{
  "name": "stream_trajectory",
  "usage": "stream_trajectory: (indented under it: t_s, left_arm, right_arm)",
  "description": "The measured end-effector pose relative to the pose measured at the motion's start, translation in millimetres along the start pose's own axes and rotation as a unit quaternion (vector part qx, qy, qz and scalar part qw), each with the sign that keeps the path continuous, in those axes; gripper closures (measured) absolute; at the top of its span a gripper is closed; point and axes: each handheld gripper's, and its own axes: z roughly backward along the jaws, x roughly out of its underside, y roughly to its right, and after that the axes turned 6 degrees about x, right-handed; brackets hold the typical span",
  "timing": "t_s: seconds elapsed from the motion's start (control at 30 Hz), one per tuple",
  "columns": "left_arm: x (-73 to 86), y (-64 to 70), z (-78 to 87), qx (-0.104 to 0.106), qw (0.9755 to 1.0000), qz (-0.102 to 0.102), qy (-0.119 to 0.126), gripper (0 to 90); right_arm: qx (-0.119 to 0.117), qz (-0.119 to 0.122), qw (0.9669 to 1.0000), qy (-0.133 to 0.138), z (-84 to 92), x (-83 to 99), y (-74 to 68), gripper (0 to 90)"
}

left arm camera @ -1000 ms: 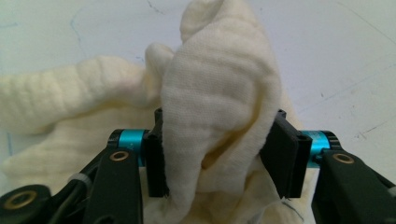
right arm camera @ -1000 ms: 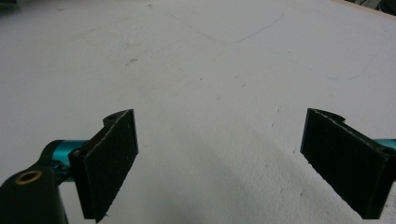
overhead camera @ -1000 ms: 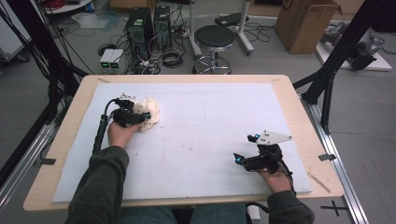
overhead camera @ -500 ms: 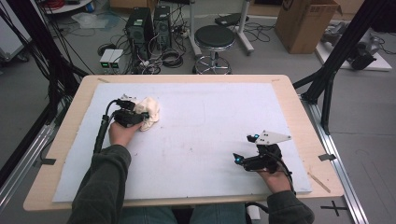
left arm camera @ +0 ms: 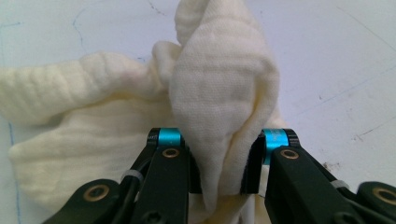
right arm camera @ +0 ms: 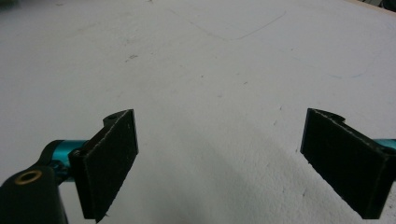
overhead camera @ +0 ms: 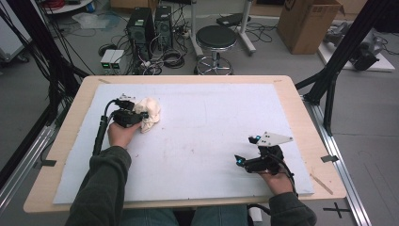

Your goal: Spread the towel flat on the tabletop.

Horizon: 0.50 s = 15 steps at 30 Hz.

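Now left gripper (left arm camera: 219, 161), jaws just closing, pinching cream cloth (left arm camera: 140, 116) fold; cloth's lower edge hiding behind jaws. Right gripper (right arm camera: 219, 158) gaping wide, resting over white mat (right arm camera: 210, 70).

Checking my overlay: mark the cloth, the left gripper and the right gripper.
cloth (left arm camera: 219, 88), left gripper view, raised middle fold.
left gripper (left arm camera: 219, 161), left gripper view, between fingertips.
right gripper (right arm camera: 224, 154), right gripper view, between fingertips.

The cream cloth (left arm camera: 219, 93) was soft, matt cotton with a ribbed weave, the left tool (left arm camera: 219, 163) was matt black plastic with glossy blue metal collars, and the tabletop (overhead camera: 66, 155) was pale wood under a scuffed, matt white sheet (overhead camera: 211, 127).
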Motion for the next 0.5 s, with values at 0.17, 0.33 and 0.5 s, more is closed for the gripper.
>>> stream_trajectory:
  t_s: [0.17,0.33,0.5]
  left_arm:
    - [-2.9,1.3,7.0,0.006,0.9999,-0.002,0.01,78.0]
    - [-5.4,3.1,14.4,0.014,0.9997,-0.001,0.02,78.2]
    - [-8.3,8.7,21.3,0.021,0.9993,-0.006,0.031,78.3]
  right_arm:
    - [0.002,0.003,1.0,0.0,-1.3,-0.2,-0.2,10.3]
    - [0.002,0.003,1.0,-0.002,-2.2,-0.5,-1.2,10.3]
    - [0.002,0.004,1.0,-0.002,-2.8,-0.8,-2.0,10.3]
